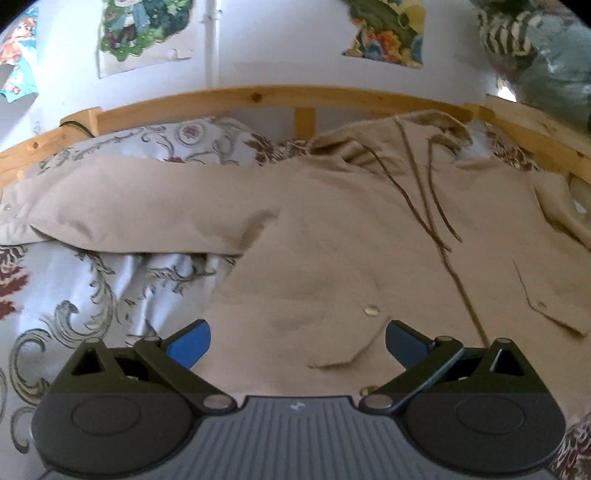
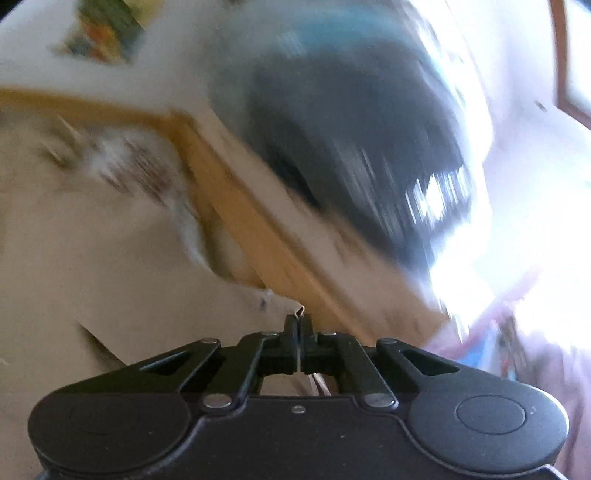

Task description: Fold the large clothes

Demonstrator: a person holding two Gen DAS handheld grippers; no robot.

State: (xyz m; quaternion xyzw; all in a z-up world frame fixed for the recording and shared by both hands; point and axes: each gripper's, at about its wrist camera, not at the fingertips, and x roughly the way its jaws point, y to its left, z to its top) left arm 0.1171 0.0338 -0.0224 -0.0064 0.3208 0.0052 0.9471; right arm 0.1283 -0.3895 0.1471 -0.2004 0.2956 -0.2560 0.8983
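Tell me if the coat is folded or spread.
Mostly spread: the coat lies open-faced on the bed, one sleeve stretched sideways. The right gripper pinches an edge; no fold shows.

Pale floral-patterned bedsheet (image 1: 92, 295); light pine wooden bed rail (image 1: 258, 96); colourful cartoon posters (image 1: 142, 33) on white wall; grey-blue plush toy (image 1: 550, 66), top right.

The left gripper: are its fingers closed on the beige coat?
No, the left gripper has its blue fingers spread wide apart above the beige coat, with nothing pinched between them.
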